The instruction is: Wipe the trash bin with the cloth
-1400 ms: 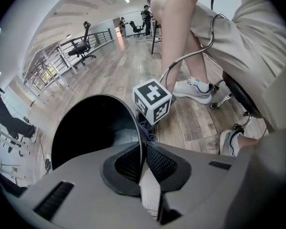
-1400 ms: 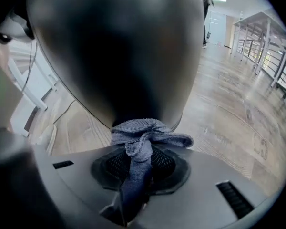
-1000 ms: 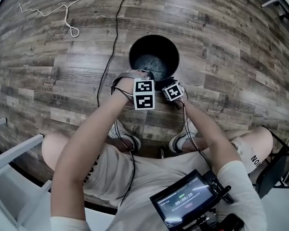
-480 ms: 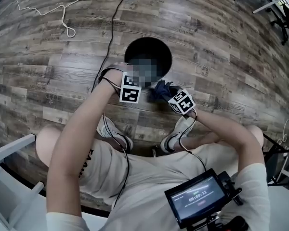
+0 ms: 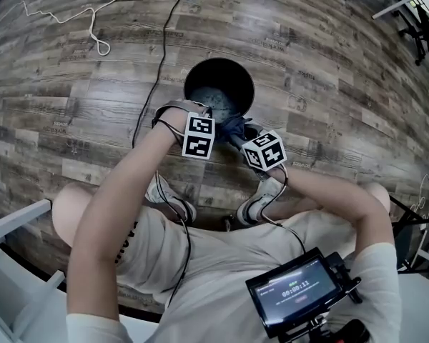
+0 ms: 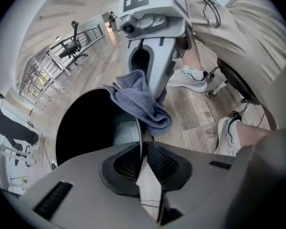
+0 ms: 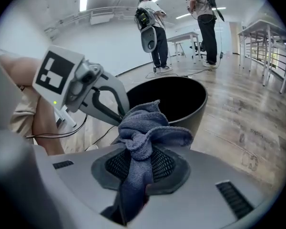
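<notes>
- Chest-mounted screen (image 5: 294, 291): timer digits, too small to read.
- Right gripper (image 7: 142, 165): clamped on bunched blue-grey cloth (image 7: 144, 135), just beside near rim; contact unclear.
- Left gripper (image 6: 142, 151): jaws just been closing, now pinching rim of trash bin (image 5: 229, 76).
- Bin: black, upright on wood floor (image 5: 329, 70).
- Status: bin steadied, cloth in hand; wiping judged mostly outstanding.
- Square markers (image 5: 199, 136) only; no brand legible.

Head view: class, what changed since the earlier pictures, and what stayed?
The right claw, gripping the cloth, lifted away from the rim of the trash bin. The left claw has just been closing, that rim between its pads. The bin stayed upright on the floor.
</notes>
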The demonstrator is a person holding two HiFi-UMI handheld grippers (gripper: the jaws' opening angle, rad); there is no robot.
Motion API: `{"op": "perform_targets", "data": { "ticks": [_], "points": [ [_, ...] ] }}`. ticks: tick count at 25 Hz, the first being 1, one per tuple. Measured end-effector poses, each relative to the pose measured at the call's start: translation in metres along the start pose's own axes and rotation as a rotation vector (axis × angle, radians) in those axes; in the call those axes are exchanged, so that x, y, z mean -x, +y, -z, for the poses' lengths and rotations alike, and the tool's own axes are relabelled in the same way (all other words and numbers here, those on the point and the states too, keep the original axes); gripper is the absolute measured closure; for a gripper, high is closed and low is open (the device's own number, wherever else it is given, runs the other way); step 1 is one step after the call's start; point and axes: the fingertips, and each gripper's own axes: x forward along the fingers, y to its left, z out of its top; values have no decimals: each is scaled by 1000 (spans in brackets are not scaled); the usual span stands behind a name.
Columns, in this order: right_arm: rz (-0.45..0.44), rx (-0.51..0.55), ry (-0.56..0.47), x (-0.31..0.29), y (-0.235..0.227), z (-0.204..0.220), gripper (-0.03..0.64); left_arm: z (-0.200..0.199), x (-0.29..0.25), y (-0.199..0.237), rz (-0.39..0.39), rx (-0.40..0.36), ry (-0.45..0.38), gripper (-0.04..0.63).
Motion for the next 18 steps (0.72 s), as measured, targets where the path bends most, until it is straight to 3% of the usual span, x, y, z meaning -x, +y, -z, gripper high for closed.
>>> {"op": "perform_targets", "data": {
  "ticks": [10,18],
  "points": [
    [32,-4,77,-40,-36,25,535,-12,-3,4,11,26,-32,554],
    [67,14,146,-91,-58,69,535,-15,-2,6,31,46,-43,558]
  ]
}}
